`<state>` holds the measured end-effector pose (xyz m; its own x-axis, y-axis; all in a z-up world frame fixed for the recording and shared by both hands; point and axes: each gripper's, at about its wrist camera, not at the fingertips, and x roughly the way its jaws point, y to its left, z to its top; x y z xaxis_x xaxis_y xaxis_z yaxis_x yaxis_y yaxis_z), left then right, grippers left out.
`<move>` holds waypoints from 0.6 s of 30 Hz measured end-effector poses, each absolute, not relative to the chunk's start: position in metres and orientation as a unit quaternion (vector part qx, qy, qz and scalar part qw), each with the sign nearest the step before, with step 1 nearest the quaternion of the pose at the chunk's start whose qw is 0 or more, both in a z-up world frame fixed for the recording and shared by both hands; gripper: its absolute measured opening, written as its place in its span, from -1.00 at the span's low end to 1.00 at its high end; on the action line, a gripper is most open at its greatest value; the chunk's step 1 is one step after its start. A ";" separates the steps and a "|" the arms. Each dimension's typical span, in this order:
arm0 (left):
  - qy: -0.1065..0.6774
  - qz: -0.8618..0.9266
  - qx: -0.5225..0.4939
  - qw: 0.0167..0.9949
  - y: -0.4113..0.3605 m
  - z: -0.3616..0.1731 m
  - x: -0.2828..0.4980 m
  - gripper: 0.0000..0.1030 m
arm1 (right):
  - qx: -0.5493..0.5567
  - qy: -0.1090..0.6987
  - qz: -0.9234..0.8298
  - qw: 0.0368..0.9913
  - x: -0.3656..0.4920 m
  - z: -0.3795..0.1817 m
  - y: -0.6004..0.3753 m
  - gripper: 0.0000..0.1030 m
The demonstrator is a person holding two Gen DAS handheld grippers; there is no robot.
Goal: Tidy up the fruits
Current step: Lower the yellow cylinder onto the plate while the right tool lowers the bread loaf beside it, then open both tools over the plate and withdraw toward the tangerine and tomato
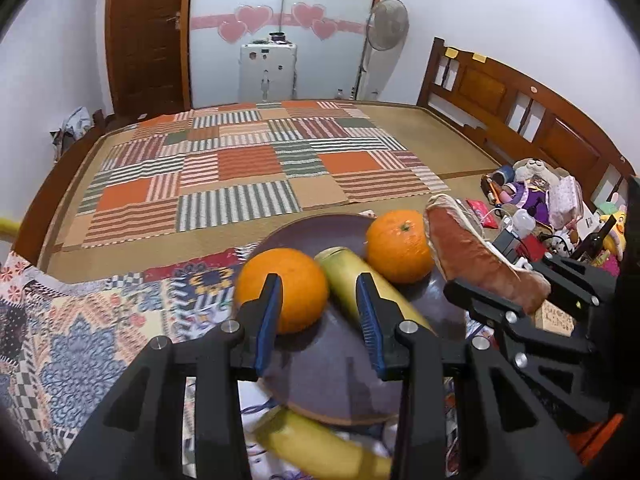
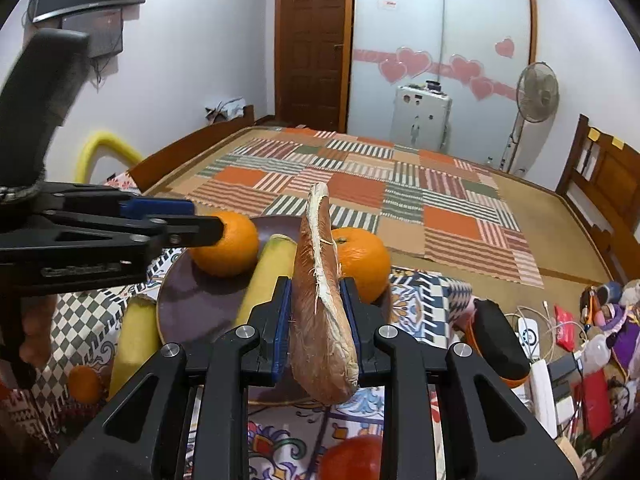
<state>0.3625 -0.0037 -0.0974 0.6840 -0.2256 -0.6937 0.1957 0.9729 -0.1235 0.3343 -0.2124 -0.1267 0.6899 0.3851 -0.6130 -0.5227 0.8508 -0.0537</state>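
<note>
Fruit fills the dark round plate [image 1: 352, 360] in the left wrist view: one orange [image 1: 286, 290] at the left, a second orange [image 1: 398, 245] further back at the right, and a pale yellow banana [image 1: 360, 284] lying between them, its long axis running from the far cut end toward the near right. The left gripper [image 1: 318, 308] hangs over the plate with its blue pads partly apart and nothing pinched; the left pad covers part of the near orange and the right pad covers part of the banana. Another banana [image 1: 320, 446] lies off the plate at its near rim, blurred and half hidden behind the gripper's frame. At the right, the right gripper [image 1: 516, 300] clamps a long brown husk-like piece [image 1: 472, 258], tilted up and away to the left; its lower end is hidden by the jaws.

From the right wrist view, the right gripper [image 2: 316, 320] is closed tight on that brown piece [image 2: 322, 312], which stands nearly upright, tip toward the far bed, with a pale fibrous edge. It hangs above the plate [image 2: 188, 304] and hides part of the far orange [image 2: 366, 262]. The left gripper [image 2: 192, 220] reaches in from the left, fingertips in front of the other orange [image 2: 232, 246]. A small orange [image 2: 84, 384] and a red fruit [image 2: 352, 458] sit off the plate, the red one cut off by the frame.
</note>
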 end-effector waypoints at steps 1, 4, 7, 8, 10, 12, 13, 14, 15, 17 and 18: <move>0.379 -0.113 -0.018 0.918 0.000 -0.097 0.359 -0.26 | -0.115 0.308 0.250 0.910 0.335 -0.128 -0.210 -0.57; 0.377 -0.109 -0.013 0.920 0.011 -0.098 0.348 -0.26 | -0.124 0.320 0.255 0.904 0.339 -0.134 -0.204 -0.57; 0.375 -0.105 -0.007 0.921 0.021 -0.100 0.337 -0.26 | -0.134 0.331 0.254 0.899 0.344 -0.140 -0.200 -0.56; 0.376 -0.104 -0.007 0.921 0.024 -0.100 0.334 -0.26 | -0.135 0.335 0.253 0.898 0.345 -0.142 -0.199 -0.56; 0.378 -0.101 -0.011 0.920 0.030 -0.102 0.329 -0.26 | -0.139 0.343 0.250 0.895 0.348 -0.146 -0.198 -0.56; 0.379 -0.097 -0.014 0.920 0.037 -0.103 0.325 -0.26 | -0.140 0.341 0.245 0.897 0.348 -0.146 -0.200 -0.54; 0.378 -0.095 -0.014 0.921 0.039 -0.103 0.322 -0.26 | -0.137 0.342 0.245 0.897 0.347 -0.145 -0.201 -0.52; 0.378 -0.094 -0.015 0.921 0.042 -0.104 0.320 -0.26 | -0.135 0.343 0.245 0.897 0.346 -0.144 -0.202 -0.43; 0.379 -0.093 -0.015 0.921 0.045 -0.104 0.317 -0.26 | -0.133 0.341 0.244 0.898 0.345 -0.142 -0.203 -0.38; 0.379 -0.090 -0.017 0.921 0.049 -0.105 0.313 -0.25 | -0.133 0.336 0.240 0.901 0.344 -0.141 -0.203 -0.30; 0.378 -0.090 -0.018 0.921 0.052 -0.104 0.310 -0.25 | -0.132 0.333 0.240 0.902 0.342 -0.139 -0.205 -0.30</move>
